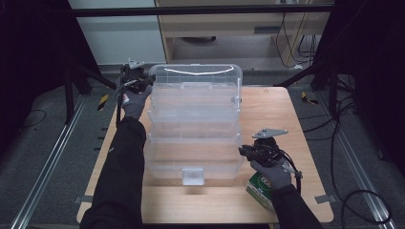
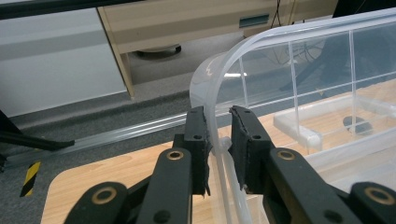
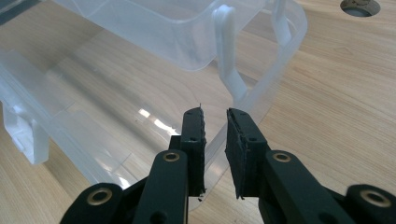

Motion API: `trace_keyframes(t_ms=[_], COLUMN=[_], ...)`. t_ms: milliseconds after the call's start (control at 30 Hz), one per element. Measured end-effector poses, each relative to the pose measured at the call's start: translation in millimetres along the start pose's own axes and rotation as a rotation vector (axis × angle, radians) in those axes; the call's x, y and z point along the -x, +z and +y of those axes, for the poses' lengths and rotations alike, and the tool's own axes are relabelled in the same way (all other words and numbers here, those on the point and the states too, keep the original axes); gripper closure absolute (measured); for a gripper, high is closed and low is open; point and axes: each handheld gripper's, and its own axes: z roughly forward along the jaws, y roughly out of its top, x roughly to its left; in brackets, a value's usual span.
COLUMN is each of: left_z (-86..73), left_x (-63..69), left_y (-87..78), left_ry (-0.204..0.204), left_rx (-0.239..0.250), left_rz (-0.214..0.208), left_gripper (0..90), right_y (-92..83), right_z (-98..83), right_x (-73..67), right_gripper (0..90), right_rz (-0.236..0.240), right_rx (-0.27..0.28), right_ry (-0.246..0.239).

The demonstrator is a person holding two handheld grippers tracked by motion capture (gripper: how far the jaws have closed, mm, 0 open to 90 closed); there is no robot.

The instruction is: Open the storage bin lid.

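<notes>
In the high view, a clear plastic tiered organizer box (image 1: pixel 193 124) was seen spread open in steps on the wooden table (image 1: pixel 272 102), its lid (image 1: pixel 196 74) raised at the 12 o'clock end and its front latch (image 1: pixel 193 176) at the 6 o'clock end. The left gripper (image 1: pixel 138 82) was held at the box's far-left corner, about 10 o'clock from the box centre, touching the lid edge, with the gloved left hand (image 1: pixel 132 102) just behind it. The right gripper (image 1: pixel 248 151) was placed at the lowest tray's right edge, about 4 o'clock from the box centre, with the right hand (image 1: pixel 271 172) behind it. A green and white carton (image 1: pixel 258 188) was seen under the right wrist at the table's near-right part. In the left gripper view, the lid's curved rim (image 2: pixel 205 88) was seen running up between the two black jaws; the left gripper (image 2: pixel 218 122) was clamped on that rim, both pads pressed against the thin wall. The table lay below, and a cabinet (image 2: pixel 187 23) was seen at 12 o'clock. In the right gripper view, the bottom tray rim (image 3: pixel 285 60) was seen passing between the jaws of the right gripper (image 3: pixel 215 122); a narrow gap was left between the pads, and whether they pinched the rim could not be told. A hinge arm (image 3: pixel 229 51) was seen at 12 o'clock, and a table hole (image 3: pixel 359 5) at 1 o'clock.
</notes>
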Motion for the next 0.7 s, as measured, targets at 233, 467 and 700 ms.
trace_keyframes(t_ms=[233, 467, 700], left_z=[-1.7, -3.3, -5.2], left_x=[-0.8, -1.7, -2.6], left_y=[4.8, 9.8, 15.8], left_ry=[-0.007, -0.018, -0.023], left_rx=[0.002, 0.006, 0.001], left_rz=[0.002, 0.002, 0.009], left_gripper=[76.2, 76.2, 75.9], right_y=[-0.1, -0.1, -0.1], right_z=[-0.3, -0.2, 0.0], right_x=[-0.1, 0.1, 0.4], right_gripper=[77.3, 77.3, 77.3], right_rz=[0.003, 0.004, 0.006], right_rx=[0.001, 0.001, 0.0], right_ry=[0.007, 0.008, 0.007])
